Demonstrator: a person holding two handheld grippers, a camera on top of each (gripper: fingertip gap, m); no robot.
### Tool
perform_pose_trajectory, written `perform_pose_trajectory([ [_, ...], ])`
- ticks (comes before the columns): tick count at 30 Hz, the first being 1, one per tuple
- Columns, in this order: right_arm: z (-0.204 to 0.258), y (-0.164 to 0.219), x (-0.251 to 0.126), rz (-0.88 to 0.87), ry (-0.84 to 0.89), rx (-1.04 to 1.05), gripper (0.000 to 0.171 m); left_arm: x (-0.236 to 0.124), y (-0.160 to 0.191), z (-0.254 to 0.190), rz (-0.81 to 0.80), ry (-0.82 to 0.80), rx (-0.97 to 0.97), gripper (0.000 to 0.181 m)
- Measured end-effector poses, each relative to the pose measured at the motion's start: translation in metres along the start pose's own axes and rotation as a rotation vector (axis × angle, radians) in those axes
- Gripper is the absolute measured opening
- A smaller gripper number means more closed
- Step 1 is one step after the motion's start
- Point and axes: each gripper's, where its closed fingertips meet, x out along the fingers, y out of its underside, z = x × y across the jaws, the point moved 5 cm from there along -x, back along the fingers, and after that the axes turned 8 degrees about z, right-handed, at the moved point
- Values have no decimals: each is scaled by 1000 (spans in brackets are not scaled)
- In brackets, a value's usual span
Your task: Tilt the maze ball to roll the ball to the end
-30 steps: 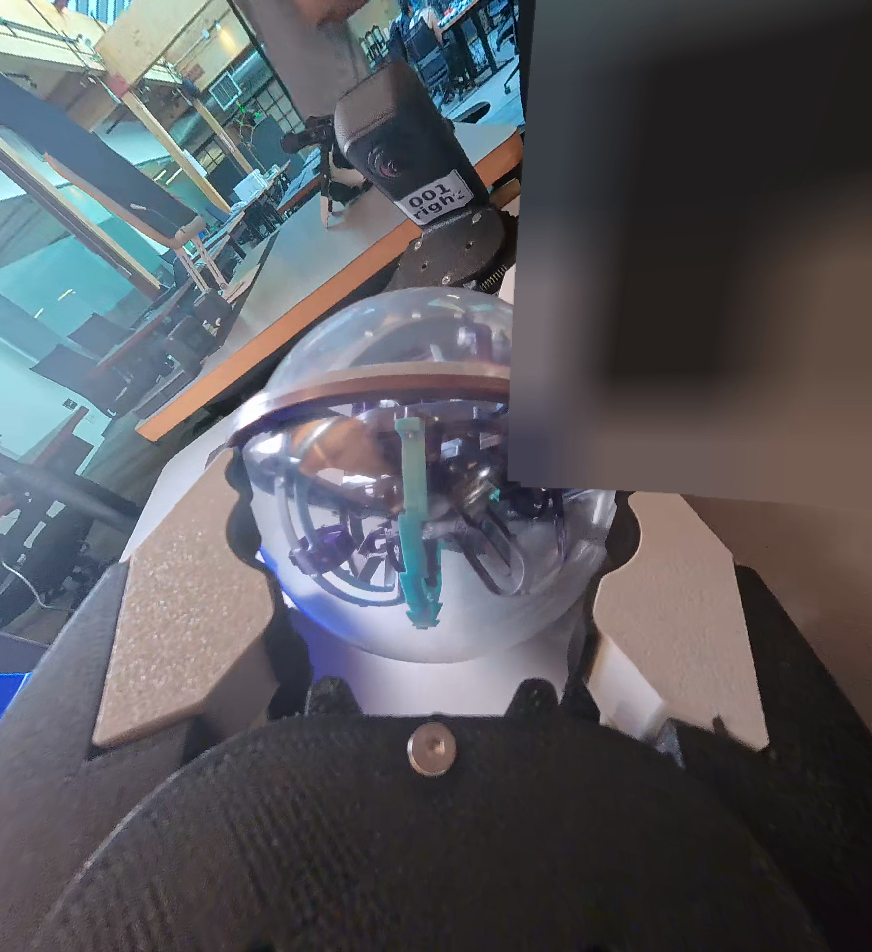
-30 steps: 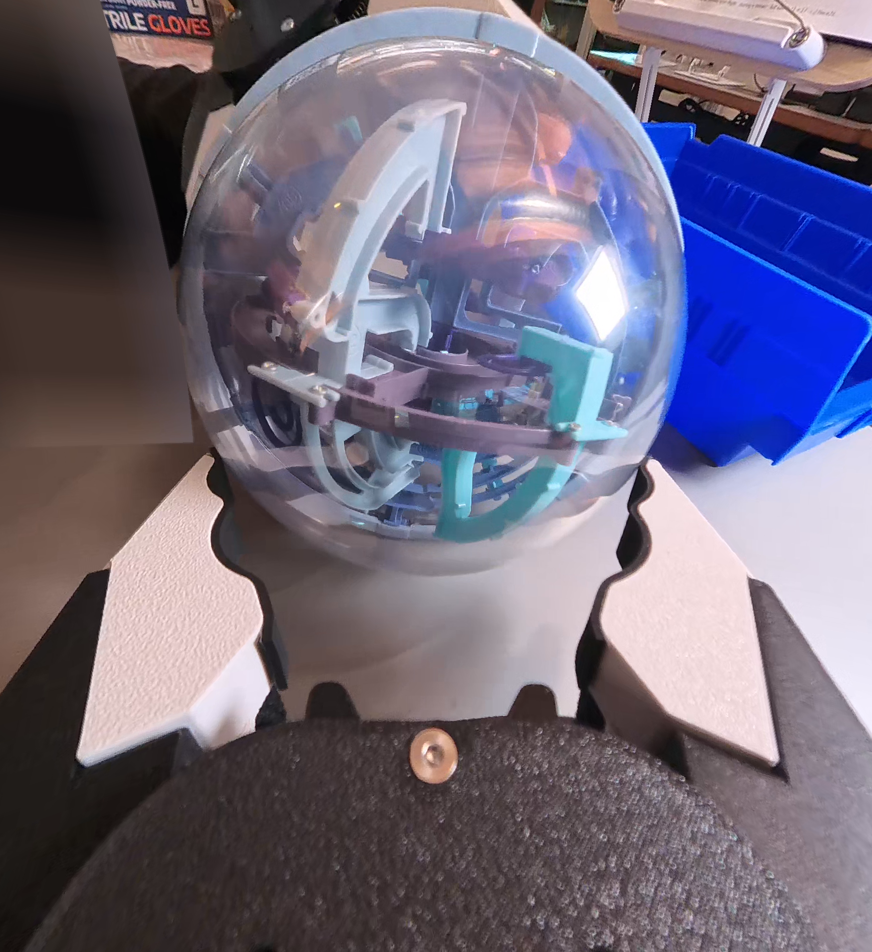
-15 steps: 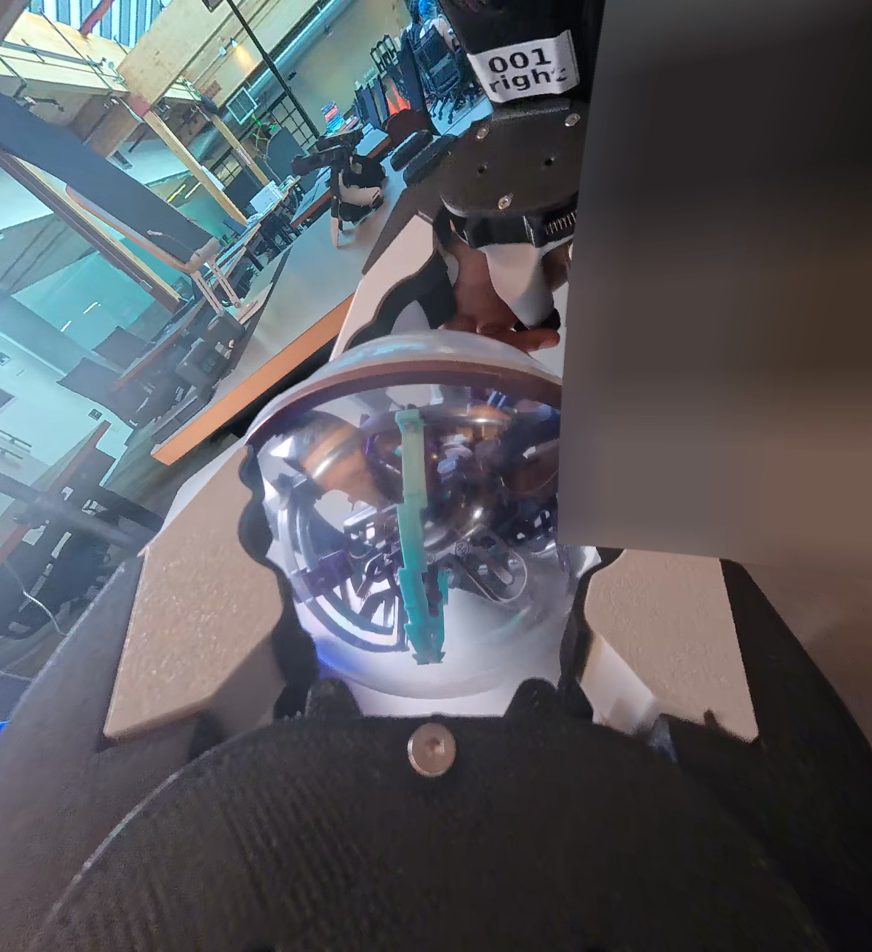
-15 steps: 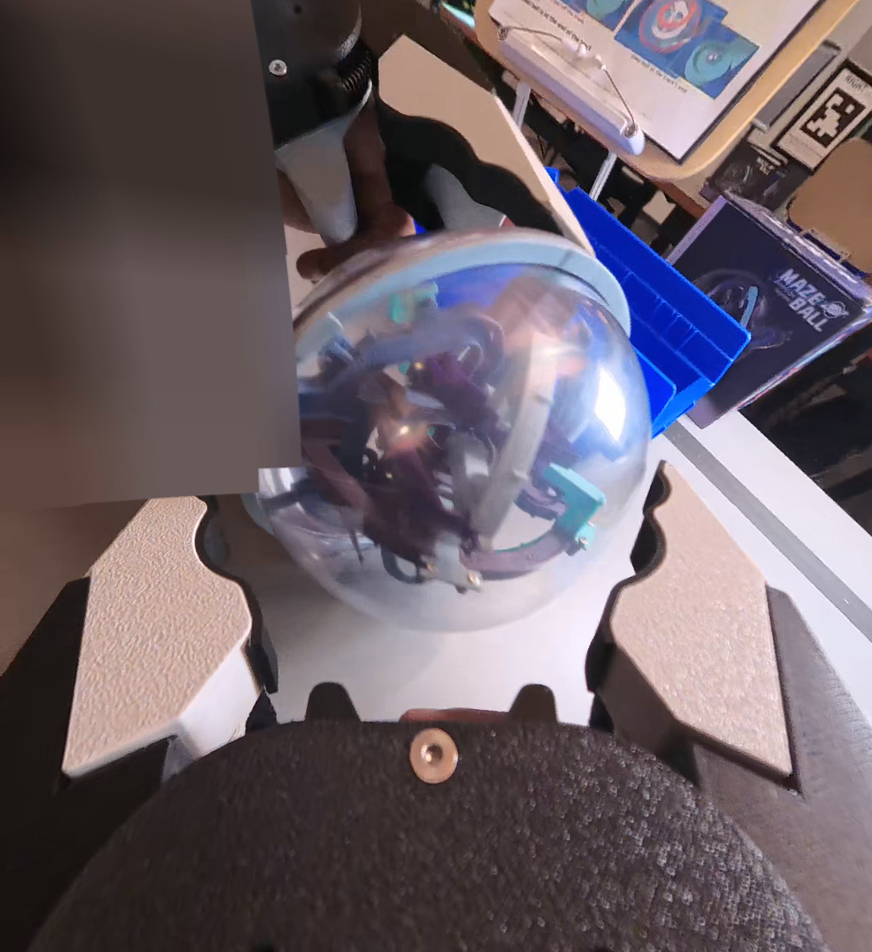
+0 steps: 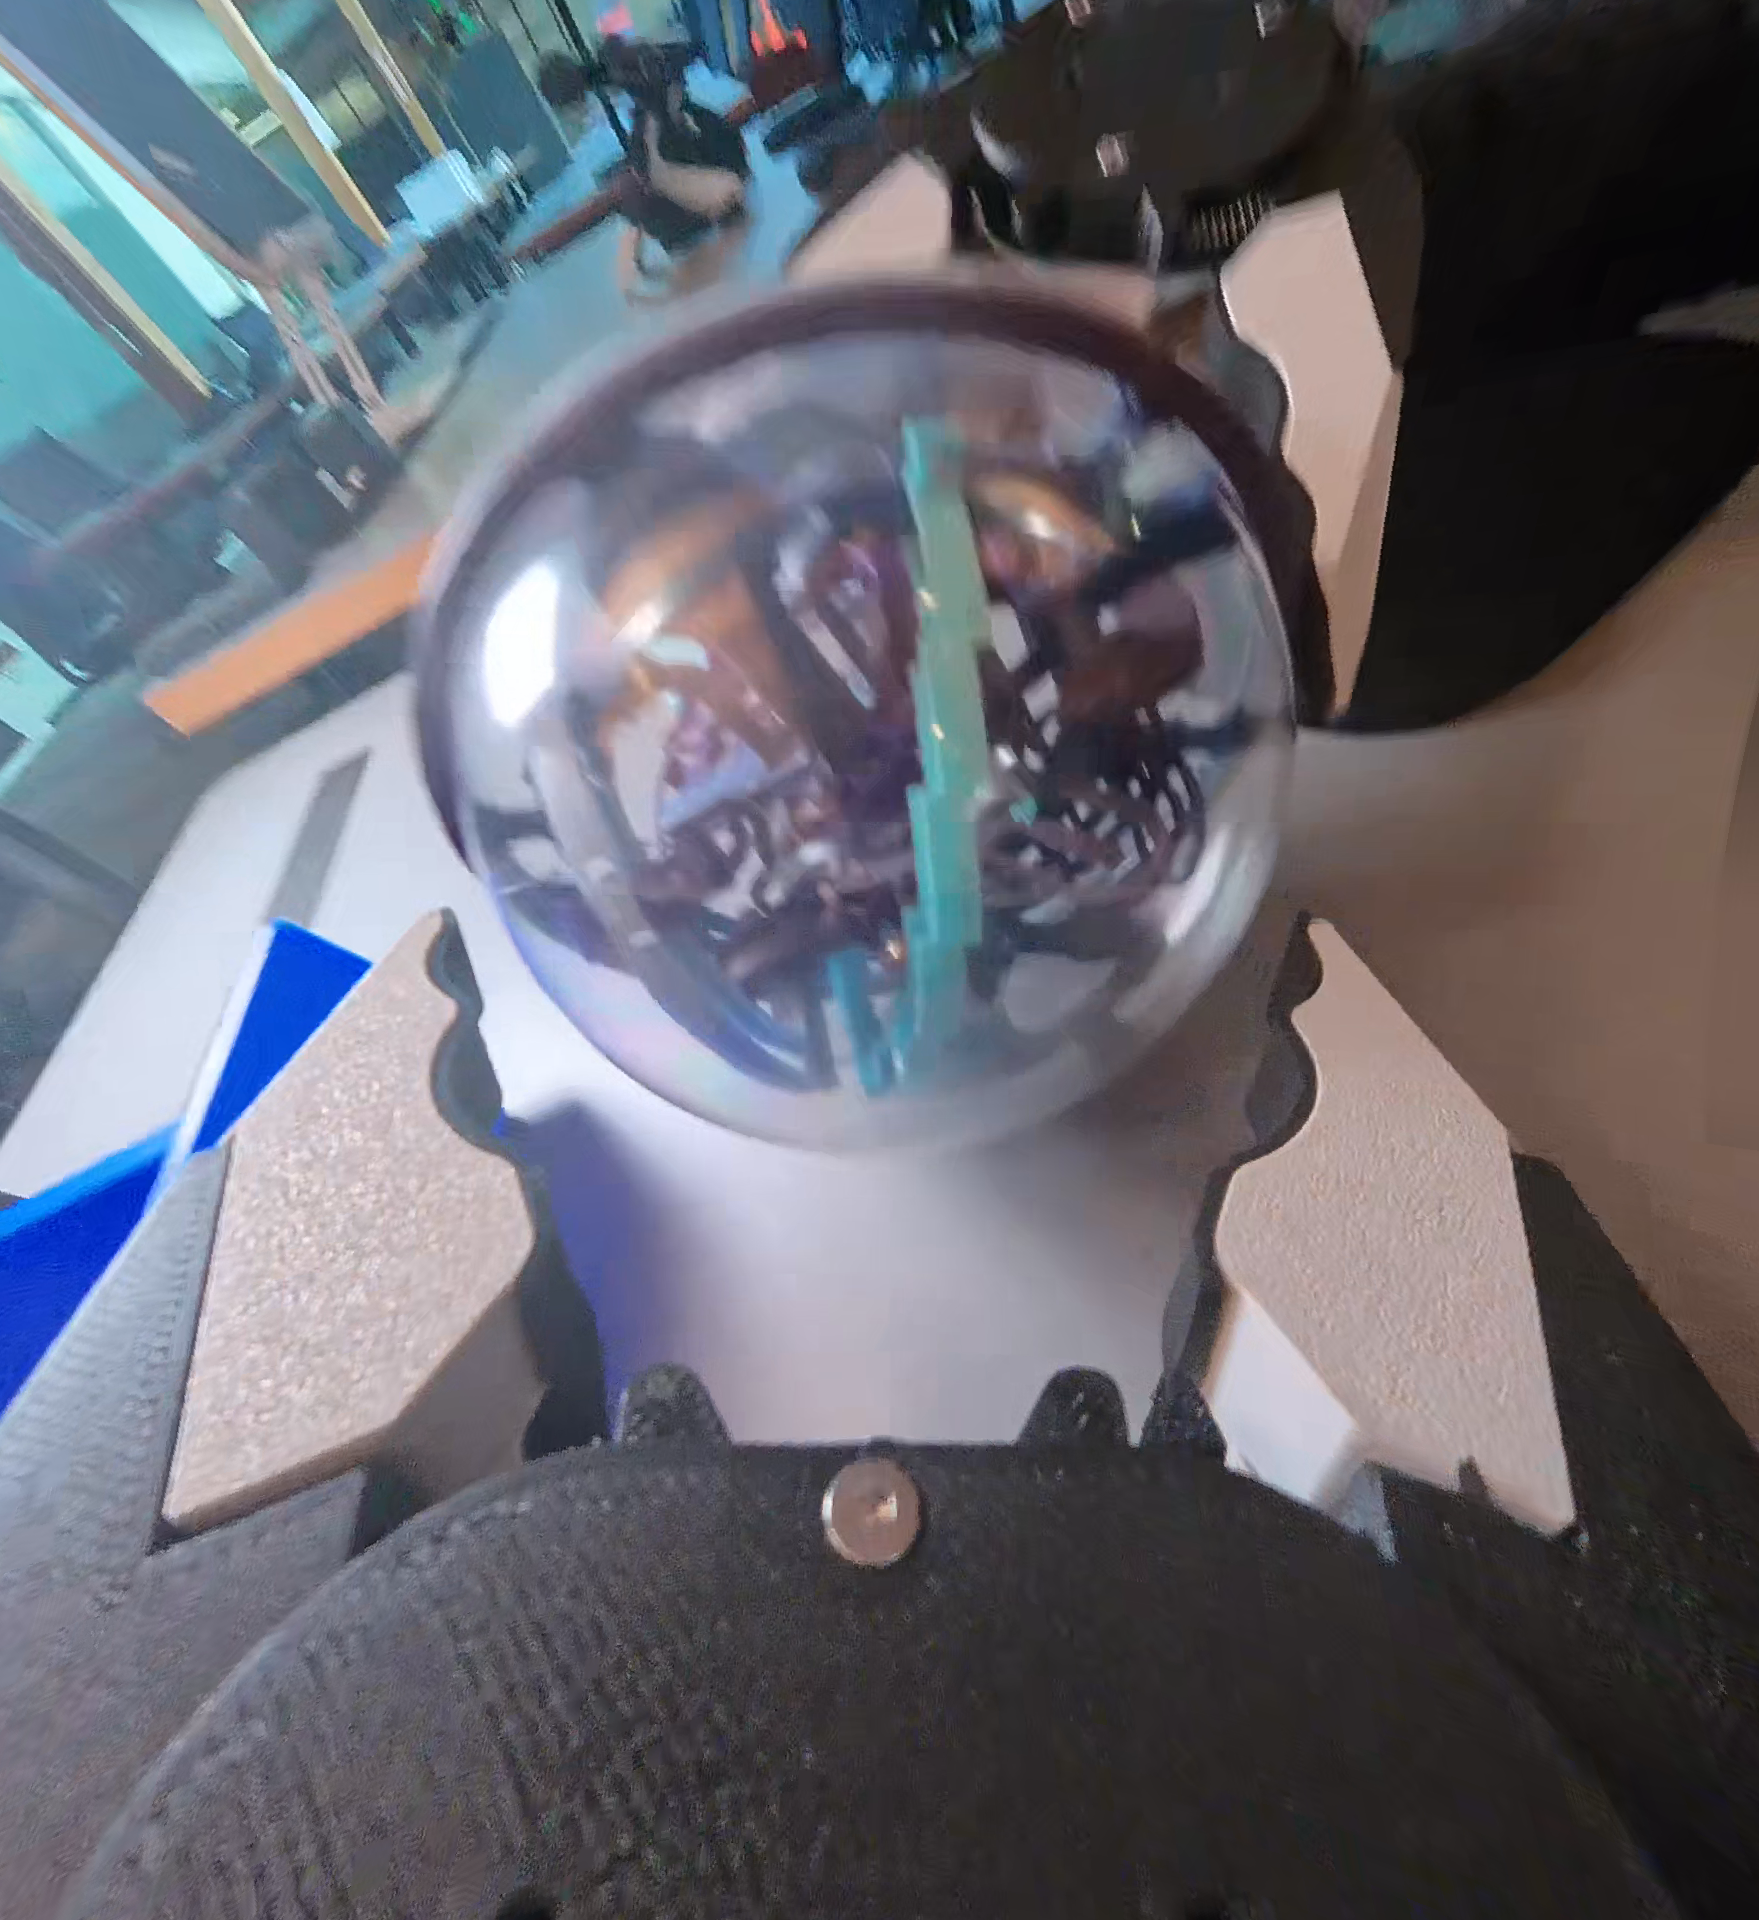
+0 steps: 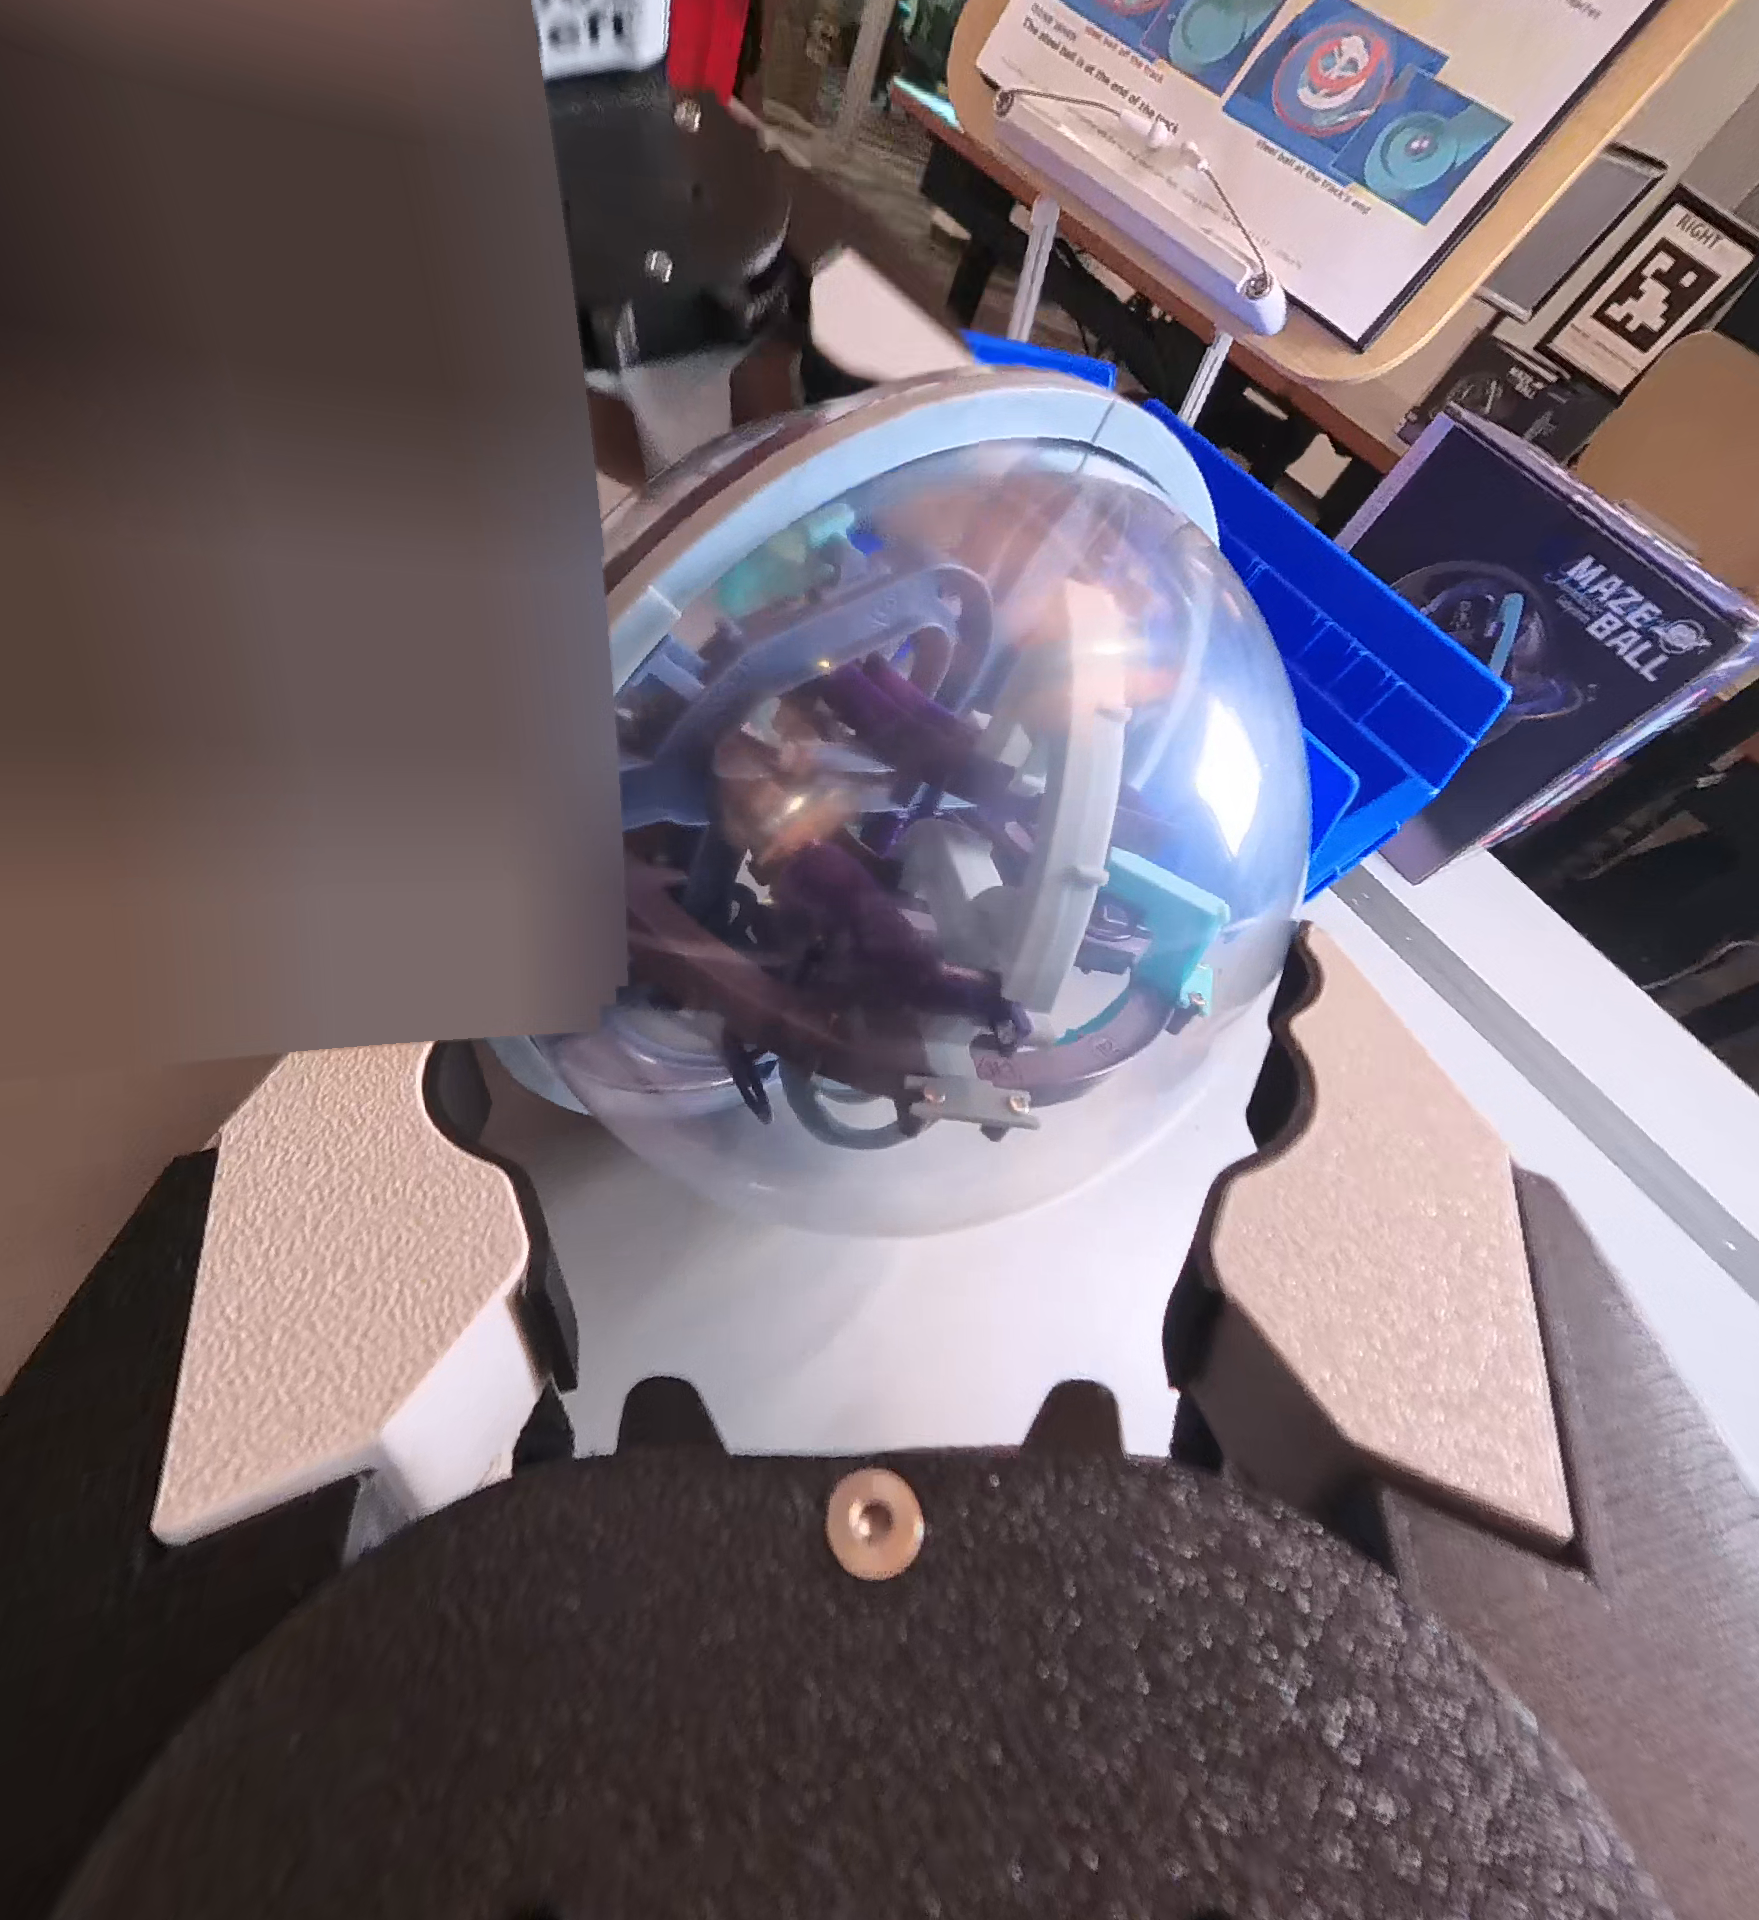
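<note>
The maze ball is a clear sphere with purple, grey and teal tracks inside and a dark seam ring. It is held in the air, pinched between my two grippers from opposite sides. My left gripper has its jaws wide, and the ball rests against its fingertips. My right gripper is also wide, cupping the ball at its fingertips. The right gripper's body shows behind the ball in the left wrist view. I cannot pick out the small steel ball inside.
A white table lies below. A blue bin stands behind the ball and also shows in the left wrist view. A dark box and a clipboard with a printed sheet stand farther back. A dark sleeve is at the right.
Both grippers have tilted and turned the ball; its inner tracks now face differently. The ball has slid from deep between the left fingers out to their tips. Both backgrounds have swung.
</note>
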Motion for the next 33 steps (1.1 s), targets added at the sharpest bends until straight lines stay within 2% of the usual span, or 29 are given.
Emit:
perform_pose_trajectory([
  [5, -5, 5, 1, -75, -30, 43, 147, 9, 11, 1, -16, -54, 0, 138],
  [15, -10, 13, 1, -165, -86, 86, 149, 11, 11, -3, -92, -95, -27, 136],
  [33, -15, 30, 2, -171, -265, 232, 150, 14, 5, -9, -170, -165, 32, 135],
])
